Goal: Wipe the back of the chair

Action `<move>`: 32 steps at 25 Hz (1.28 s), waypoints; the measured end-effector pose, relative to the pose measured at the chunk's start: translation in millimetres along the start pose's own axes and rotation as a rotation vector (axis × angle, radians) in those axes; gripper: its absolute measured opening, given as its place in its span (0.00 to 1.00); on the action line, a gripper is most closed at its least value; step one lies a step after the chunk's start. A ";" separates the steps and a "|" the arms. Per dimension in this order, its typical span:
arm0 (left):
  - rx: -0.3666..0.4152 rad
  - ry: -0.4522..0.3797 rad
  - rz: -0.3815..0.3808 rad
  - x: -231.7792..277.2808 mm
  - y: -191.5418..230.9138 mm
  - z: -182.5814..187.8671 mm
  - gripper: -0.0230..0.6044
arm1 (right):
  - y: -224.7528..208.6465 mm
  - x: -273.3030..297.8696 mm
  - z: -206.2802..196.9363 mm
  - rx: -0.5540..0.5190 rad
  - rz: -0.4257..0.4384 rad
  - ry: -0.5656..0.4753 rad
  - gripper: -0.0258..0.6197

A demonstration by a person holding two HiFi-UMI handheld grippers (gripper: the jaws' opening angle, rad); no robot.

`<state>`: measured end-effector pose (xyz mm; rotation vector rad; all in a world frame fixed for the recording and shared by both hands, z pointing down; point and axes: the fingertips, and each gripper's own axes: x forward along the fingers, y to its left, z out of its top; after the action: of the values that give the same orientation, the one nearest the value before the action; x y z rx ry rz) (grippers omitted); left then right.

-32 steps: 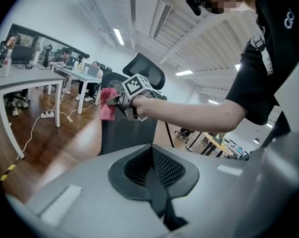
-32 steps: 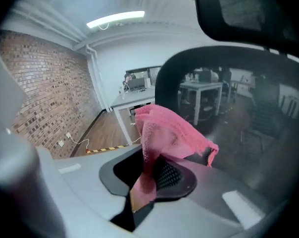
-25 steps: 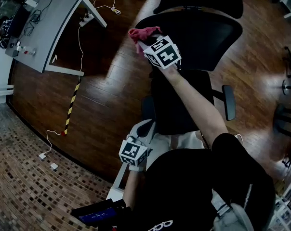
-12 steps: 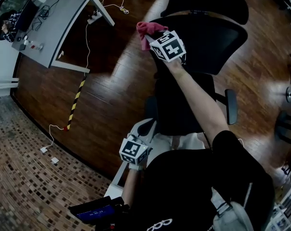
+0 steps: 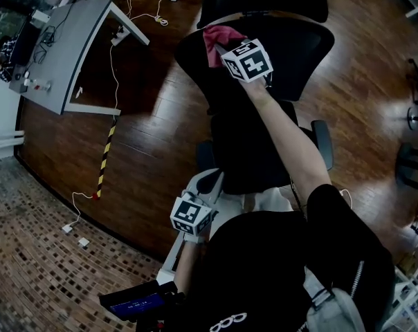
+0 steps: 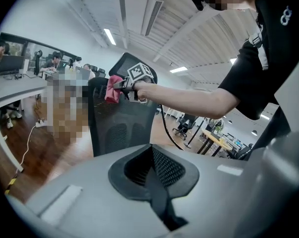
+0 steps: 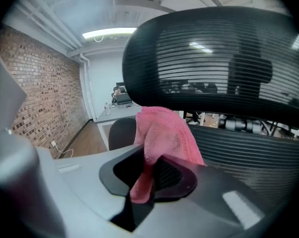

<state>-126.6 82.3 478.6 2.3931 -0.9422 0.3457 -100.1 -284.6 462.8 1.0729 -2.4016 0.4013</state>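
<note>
The left gripper [image 6: 155, 180] hangs low by the person's side, its jaws pressed together on nothing. The right gripper [image 7: 150, 180] has its jaws pinched on a pink cloth [image 7: 164, 133], soft and nubbly, bunched at the upper edge of the chair back [image 7: 253, 152], just under the headrest [image 7: 214, 53]. Both are curved, taut black ribbed mesh. Wiping looks under way; most of the mesh probably remains, though no view shows which parts are clean.

A black mesh chair [image 5: 299, 47] is standing upright. A crumpled pink cloth [image 7: 164, 138] is bunching against the chair's backrest, at its upper edge just below the headrest, with the right hand-held gripper [image 7: 148, 180] pinching it.
</note>
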 end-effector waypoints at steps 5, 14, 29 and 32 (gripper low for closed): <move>0.016 0.015 -0.030 21.1 -18.7 5.8 0.02 | -42.2 -23.9 -9.7 0.024 -0.043 0.001 0.12; 0.041 0.036 -0.089 64.1 -56.3 15.2 0.02 | -126.4 -78.5 -35.4 0.076 -0.119 0.003 0.12; 0.058 0.074 -0.156 112.6 -82.4 13.6 0.02 | -223.1 -157.6 -76.6 0.131 -0.272 0.011 0.12; 0.062 0.077 -0.164 121.5 -88.1 13.2 0.02 | -235.6 -169.5 -83.7 0.135 -0.285 0.012 0.12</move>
<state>22.5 61.5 484.1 2.4746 -0.7052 0.4069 201.7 -296.1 459.9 1.4444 -2.1926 0.4724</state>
